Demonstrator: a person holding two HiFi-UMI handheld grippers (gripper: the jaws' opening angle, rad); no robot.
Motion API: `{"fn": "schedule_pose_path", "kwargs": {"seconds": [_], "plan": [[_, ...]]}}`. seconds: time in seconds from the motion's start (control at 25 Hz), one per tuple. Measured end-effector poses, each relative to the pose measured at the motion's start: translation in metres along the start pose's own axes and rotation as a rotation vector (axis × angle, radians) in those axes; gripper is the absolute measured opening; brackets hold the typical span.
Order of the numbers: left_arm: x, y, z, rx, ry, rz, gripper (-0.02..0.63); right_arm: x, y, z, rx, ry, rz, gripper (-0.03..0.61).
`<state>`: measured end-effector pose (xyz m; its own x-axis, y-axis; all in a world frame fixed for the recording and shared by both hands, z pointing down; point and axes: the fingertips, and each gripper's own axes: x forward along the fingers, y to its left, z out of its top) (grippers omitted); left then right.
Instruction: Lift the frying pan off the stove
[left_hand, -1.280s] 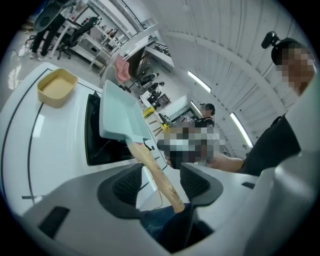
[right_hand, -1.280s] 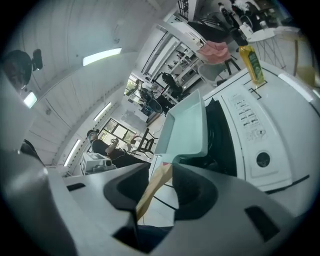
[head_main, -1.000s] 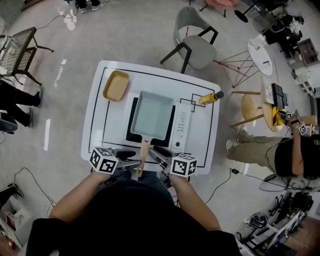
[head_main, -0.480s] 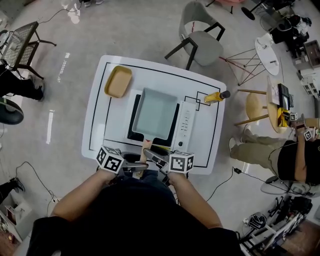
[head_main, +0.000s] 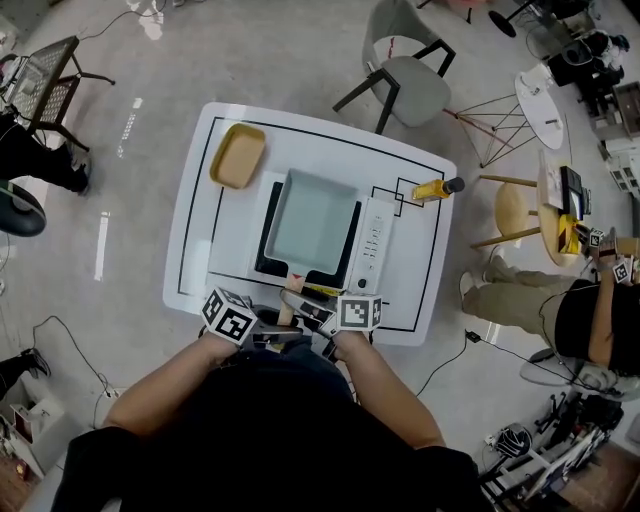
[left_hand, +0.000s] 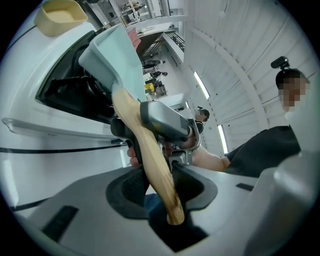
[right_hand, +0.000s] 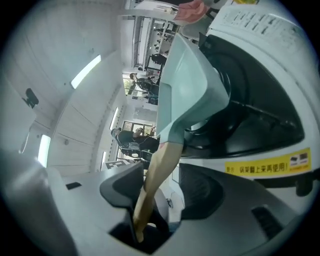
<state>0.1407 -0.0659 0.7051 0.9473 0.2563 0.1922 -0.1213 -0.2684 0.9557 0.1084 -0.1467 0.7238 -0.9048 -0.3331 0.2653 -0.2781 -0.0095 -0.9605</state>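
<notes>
A square pale-green frying pan (head_main: 312, 215) sits on the white stove (head_main: 370, 250), its wooden handle (head_main: 289, 300) pointing toward me. My left gripper (head_main: 288, 333) comes in from the left. Its jaws have just been closing and now pinch the handle (left_hand: 145, 145) near its end; in its own view the left gripper (left_hand: 160, 175) has both pads against the wood. My right gripper (head_main: 297, 300) reaches in from the right. Its jaws have just been opening, and the right gripper (right_hand: 165, 190) stands open with the handle (right_hand: 155, 175) leaning on one jaw only.
A yellow tray (head_main: 238, 155) lies at the far left of the white table (head_main: 200, 230), and a yellow bottle (head_main: 432, 190) lies at its right edge. A grey chair (head_main: 405, 80) stands beyond the table. A person (head_main: 590, 310) sits at the right.
Both grippers have drawn in closer around the handle's end. The left one now sits under it from the left. The pan is still on the stove.
</notes>
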Motion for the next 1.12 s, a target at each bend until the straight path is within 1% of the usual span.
{"fn": "schedule_pose_path", "kwargs": {"seconds": [0.4, 0.56, 1.12], "plan": [[0.002, -0.001, -0.001, -0.012, 0.000, -0.012, 0.137, 0.010, 0.004, 0.000, 0.058, -0.001, 0.057, 0.202], [0.003, -0.001, -0.002, -0.015, -0.003, -0.019, 0.133, 0.011, 0.002, 0.001, 0.070, -0.011, 0.066, 0.181], [0.003, -0.002, -0.001, -0.015, -0.015, -0.034, 0.130, 0.011, 0.003, 0.002, 0.092, -0.015, 0.096, 0.167]]}}
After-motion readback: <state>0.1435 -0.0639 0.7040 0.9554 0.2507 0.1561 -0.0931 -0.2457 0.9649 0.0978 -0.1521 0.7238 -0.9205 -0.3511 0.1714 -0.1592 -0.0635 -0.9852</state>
